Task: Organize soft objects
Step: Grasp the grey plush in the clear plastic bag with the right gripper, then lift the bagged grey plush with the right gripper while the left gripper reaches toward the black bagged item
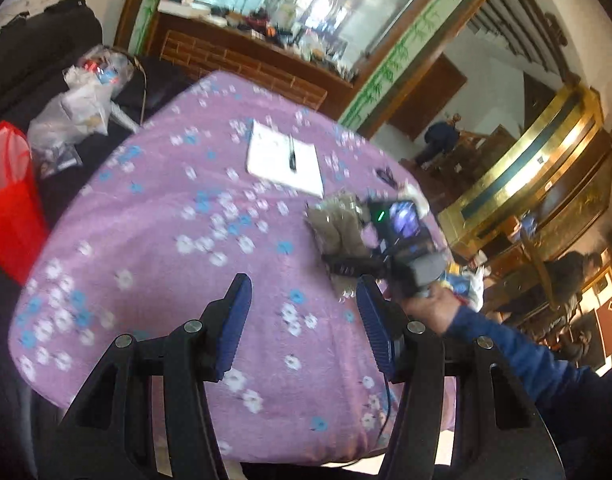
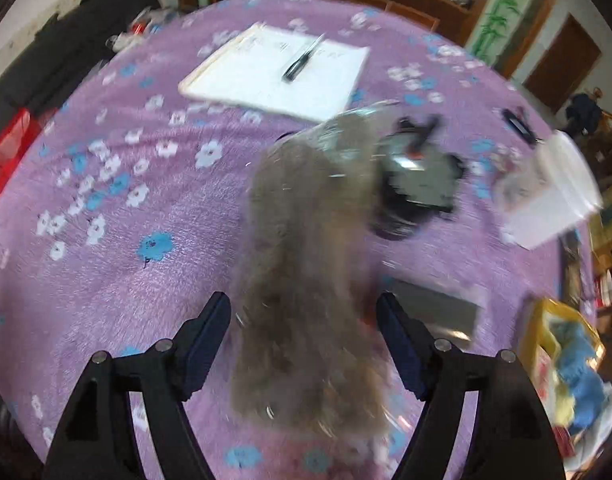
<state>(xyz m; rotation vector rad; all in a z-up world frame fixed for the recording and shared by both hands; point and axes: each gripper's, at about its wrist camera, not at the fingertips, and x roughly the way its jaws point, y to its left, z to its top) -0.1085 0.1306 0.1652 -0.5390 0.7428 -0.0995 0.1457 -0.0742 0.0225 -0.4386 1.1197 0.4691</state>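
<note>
The grey furry bundle in clear wrap is straddled, ungripped, by the half-open right claw; closing is needed next. The left claw is held half open, empty.

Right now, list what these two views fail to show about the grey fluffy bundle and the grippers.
- Right wrist view: grey fluffy bundle motion-blurred; its kind and clear wrapping unclear.
- Right wrist view: right gripper straddles it; pad contact unclear.
- Left wrist view: the right gripper's camera body hides the bundle's near end.
- Left gripper: open, empty.
</note>
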